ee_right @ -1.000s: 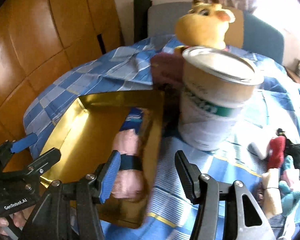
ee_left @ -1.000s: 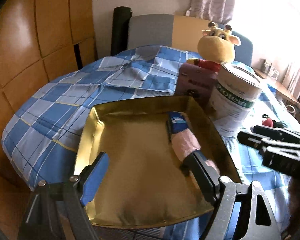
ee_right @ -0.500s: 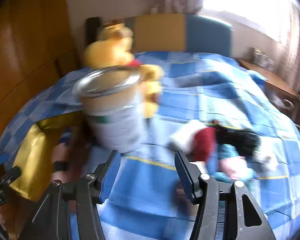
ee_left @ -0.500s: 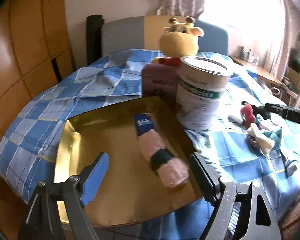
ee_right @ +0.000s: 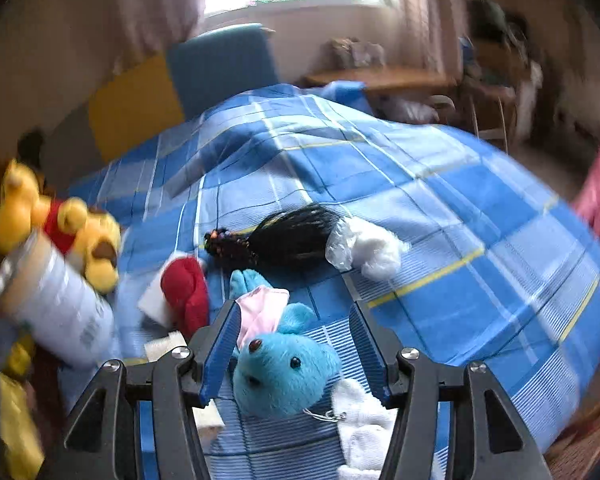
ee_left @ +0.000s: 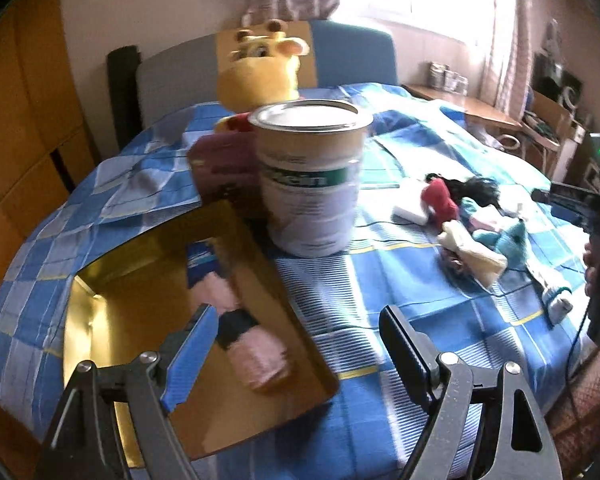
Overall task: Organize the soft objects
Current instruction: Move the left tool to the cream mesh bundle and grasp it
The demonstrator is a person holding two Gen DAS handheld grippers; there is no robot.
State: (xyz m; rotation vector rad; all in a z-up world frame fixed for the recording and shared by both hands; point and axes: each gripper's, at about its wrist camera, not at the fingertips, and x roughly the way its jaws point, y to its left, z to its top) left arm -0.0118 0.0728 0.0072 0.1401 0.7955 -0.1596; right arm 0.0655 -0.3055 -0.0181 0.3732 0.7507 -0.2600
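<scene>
Our right tool hangs half open, empty, over the blue plush toy in the pile on the checked bedspread; we should straddle its head squarely. Our left tool, wide and empty, hovers by the gold tray

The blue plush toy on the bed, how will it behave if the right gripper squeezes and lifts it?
The blue plush toy looks furry and stuffed, so it will probably squash between the fingers rather than slip. It seems light for its size. The white part below its head may dangle limply when lifted.
</scene>
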